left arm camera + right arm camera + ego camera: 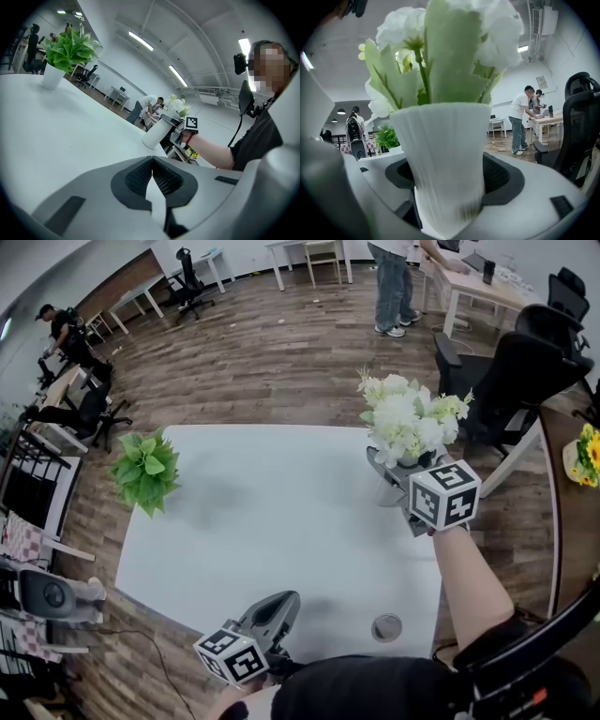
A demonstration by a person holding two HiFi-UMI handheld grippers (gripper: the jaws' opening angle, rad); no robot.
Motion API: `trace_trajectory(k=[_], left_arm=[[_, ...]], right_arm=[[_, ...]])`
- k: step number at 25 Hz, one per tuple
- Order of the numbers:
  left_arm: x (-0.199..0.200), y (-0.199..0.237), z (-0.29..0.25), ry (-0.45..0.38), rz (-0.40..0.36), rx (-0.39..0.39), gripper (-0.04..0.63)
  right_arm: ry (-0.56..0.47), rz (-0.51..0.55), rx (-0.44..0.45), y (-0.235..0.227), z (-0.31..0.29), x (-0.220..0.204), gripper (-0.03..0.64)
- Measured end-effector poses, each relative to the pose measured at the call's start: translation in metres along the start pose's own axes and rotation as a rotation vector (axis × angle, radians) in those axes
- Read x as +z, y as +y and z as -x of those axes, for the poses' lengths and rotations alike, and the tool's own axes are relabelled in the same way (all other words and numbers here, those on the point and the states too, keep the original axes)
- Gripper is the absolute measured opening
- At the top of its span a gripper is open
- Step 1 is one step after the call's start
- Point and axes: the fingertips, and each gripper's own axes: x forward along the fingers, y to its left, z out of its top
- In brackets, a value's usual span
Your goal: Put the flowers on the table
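White flowers (408, 418) stand in a ribbed white vase (386, 489) at the right edge of the white table (272, 521). My right gripper (389, 470) is shut on the vase low down. In the right gripper view the vase (445, 159) fills the gap between the jaws of that gripper (447, 187), with the blooms (440, 42) above. Whether its base touches the tabletop I cannot tell. My left gripper (281, 601) rests near the table's front edge. Seen in its own view, this gripper (152, 171) is shut with nothing in it, and the vase (157, 133) stands beyond.
A green potted plant (145, 468) stands at the table's far left corner. A round cable grommet (386, 626) sits near the front right. A black office chair (511, 381) is just beyond the right edge, and yellow flowers (589, 454) are on a side desk. A person (394, 287) stands far off.
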Motion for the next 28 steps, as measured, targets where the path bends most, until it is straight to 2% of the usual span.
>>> trace_trajectory(k=[10,28], left_arm=[[-0.0018,-0.001,-0.0008,0.015,-0.002,-0.005,0.014],[-0.0055,-0.0079,0.0062,0.006,0.007,0.0,0.014]], right_arm=[[0.006,0.024,0.026,0.0066,-0.0003,-0.001,0.373],[0.006,0.057,-0.013,0.007,0.0057,0.0012,0.373]])
